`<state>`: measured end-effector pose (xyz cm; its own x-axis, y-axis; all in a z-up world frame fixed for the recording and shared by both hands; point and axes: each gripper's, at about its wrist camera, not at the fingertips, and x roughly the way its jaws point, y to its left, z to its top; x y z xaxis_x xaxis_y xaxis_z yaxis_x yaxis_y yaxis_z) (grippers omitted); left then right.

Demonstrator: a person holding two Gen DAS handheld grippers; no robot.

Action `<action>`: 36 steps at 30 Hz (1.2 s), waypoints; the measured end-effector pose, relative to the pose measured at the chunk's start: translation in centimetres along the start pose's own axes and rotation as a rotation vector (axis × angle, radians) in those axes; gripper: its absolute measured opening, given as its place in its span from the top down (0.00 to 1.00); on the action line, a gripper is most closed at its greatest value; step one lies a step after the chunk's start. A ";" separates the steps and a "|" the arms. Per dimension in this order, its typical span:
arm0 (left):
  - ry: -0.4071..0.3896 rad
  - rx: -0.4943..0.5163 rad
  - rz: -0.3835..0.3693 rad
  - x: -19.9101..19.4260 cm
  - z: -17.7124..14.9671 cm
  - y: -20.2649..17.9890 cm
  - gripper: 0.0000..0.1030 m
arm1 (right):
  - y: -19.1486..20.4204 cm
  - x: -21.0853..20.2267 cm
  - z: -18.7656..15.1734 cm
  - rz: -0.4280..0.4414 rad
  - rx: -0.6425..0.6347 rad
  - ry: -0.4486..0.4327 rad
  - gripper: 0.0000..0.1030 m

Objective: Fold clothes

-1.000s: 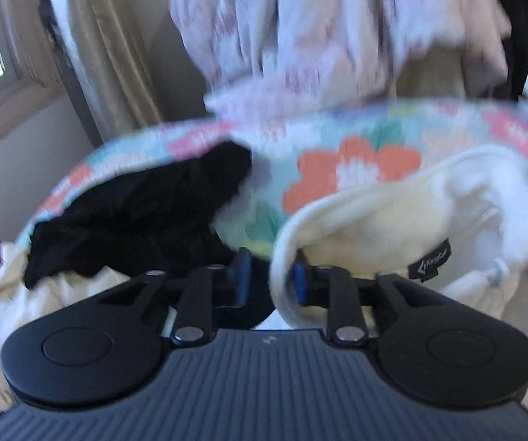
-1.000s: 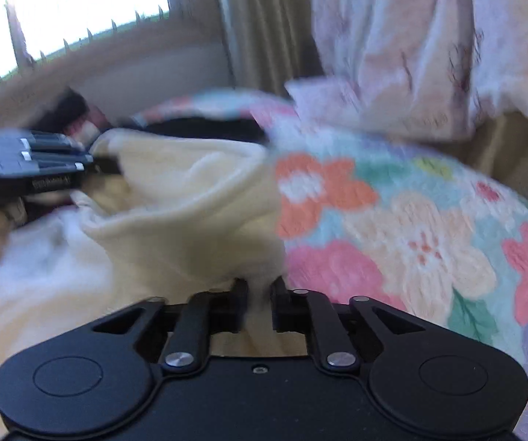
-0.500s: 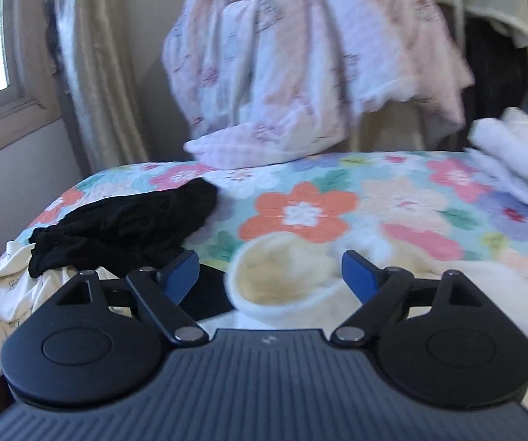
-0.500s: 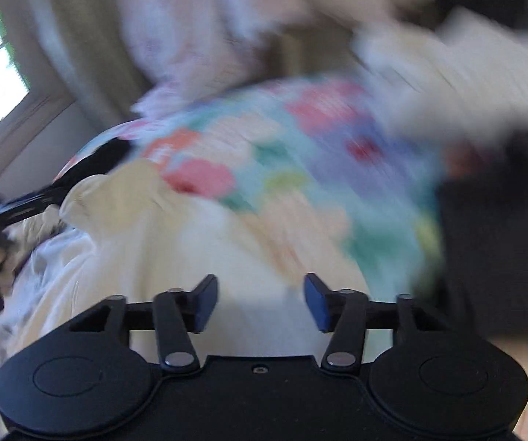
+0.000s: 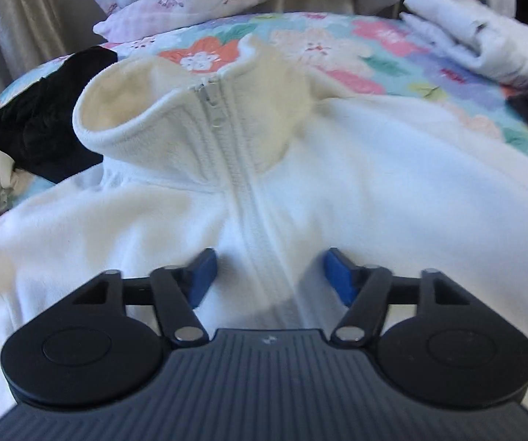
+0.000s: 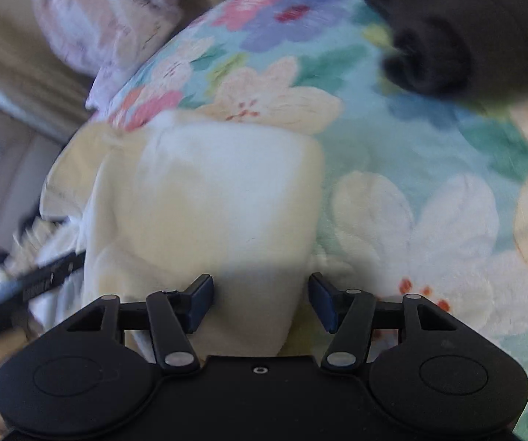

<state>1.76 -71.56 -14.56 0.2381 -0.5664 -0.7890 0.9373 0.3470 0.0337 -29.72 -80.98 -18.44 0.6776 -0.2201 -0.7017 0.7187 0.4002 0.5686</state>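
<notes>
Fleece: zipped white fleece jacket (image 5: 337,183) lies collar-away under the closing, empty left hand-held gripper (image 5: 269,275); the right hand-held gripper (image 6: 260,299) is opening, empty.

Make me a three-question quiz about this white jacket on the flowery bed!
1. Where is the black garment?
A. left of the jacket's collar
B. on the jacket's chest
C. in the left gripper

2. What colour are the left gripper pads?
A. red
B. blue
C. yellow

3. How is the jacket zip?
A. wide open
B. missing
C. closed up to the collar

Answers:
1. A: it lies on the blanket beside the collar.
2. B: both pads show blue.
3. C: the zip runs shut, its pull at the collar.
</notes>
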 end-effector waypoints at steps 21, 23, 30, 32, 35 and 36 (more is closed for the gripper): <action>-0.148 -0.266 -0.348 -15.1 -5.8 3.3 0.44 | 16.3 0.5 -6.3 0.412 -0.610 -0.104 0.87; -0.147 -0.308 -0.430 -15.0 -6.1 3.6 0.39 | 16.4 1.3 -6.2 0.441 -0.594 -0.077 0.87; -0.033 -0.325 -0.409 -9.7 -6.4 2.2 0.62 | 16.8 2.2 -8.4 0.499 -0.645 0.049 0.87; -0.020 -0.311 -0.369 -9.0 -6.9 2.5 0.79 | 16.6 1.8 -8.1 0.504 -0.631 0.082 0.81; -0.055 -0.222 -0.236 -9.5 -7.6 2.8 0.80 | 15.3 0.4 -5.9 0.534 -0.540 0.125 0.77; -0.062 -0.170 -0.176 -9.9 -7.8 2.8 0.80 | 14.4 -0.4 -5.0 0.556 -0.493 0.119 0.65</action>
<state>0.00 -59.13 -11.41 0.0948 -0.6725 -0.7340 0.9107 0.3564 -0.2089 -20.44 -70.63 -12.09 0.8786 0.2172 -0.4253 0.1040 0.7822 0.6143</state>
